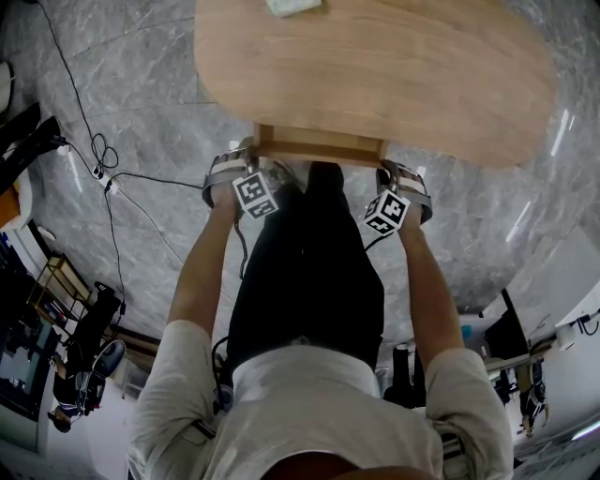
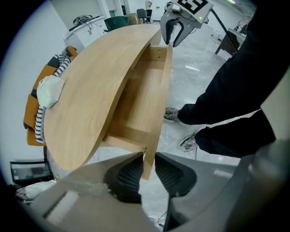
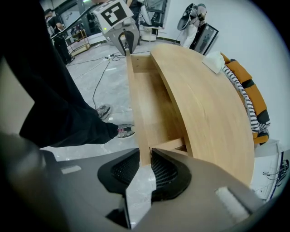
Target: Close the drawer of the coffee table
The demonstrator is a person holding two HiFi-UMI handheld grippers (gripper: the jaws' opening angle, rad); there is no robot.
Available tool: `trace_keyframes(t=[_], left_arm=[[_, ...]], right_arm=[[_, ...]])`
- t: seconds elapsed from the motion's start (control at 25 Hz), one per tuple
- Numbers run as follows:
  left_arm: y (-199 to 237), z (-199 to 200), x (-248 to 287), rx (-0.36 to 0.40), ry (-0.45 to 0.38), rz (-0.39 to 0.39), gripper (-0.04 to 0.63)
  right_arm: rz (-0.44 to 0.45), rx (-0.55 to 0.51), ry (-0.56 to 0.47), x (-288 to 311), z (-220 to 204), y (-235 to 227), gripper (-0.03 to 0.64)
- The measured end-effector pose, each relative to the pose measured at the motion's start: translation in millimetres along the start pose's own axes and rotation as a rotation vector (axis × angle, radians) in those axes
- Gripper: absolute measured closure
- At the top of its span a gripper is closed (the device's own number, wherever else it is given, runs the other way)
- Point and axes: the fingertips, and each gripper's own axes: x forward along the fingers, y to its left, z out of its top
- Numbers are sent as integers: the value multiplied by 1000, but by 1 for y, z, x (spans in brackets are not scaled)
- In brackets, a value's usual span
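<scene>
The wooden coffee table [image 1: 375, 66] has its drawer pulled partly out from under the top toward me. Its front panel [image 1: 319, 147] runs between my two grippers. My left gripper [image 1: 246, 157] points down over the panel's left end. In the left gripper view its pads [image 2: 124, 174] close on the thin panel edge [image 2: 159, 99]. My right gripper [image 1: 394, 175] stands at the right end. In the right gripper view the gripper [image 3: 146, 167] is shut on the panel [image 3: 136, 99]. Each view shows the other gripper [image 2: 174, 34] [image 3: 124, 43] at the far end.
A white crumpled cloth [image 1: 292, 6] lies on the far side of the table top. An orange seat with a striped cloth [image 3: 247, 95] stands beyond the table. Black cables [image 1: 103, 159] trail over the marble floor at the left. My legs in black trousers [image 1: 309, 272] stand right behind the drawer.
</scene>
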Motion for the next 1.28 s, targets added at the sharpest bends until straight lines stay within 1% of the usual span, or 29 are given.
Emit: trace_keyframes(t=[0.2,0.6,1.08,1.28], left_arm=[[12,1,3,-17,5,15,490],[30,7,4,-58,7,32,485],[28,9,6,-135,15,30,476],[34,8,10,-145,13,29,476]], right_arm=[[-31,7,-1,2,4,-13,529],[-46,32,-23,4,6,-33,526],[-60,93,-42,5,2,-33,520],[-69,124,-41,9,6,-41,517]])
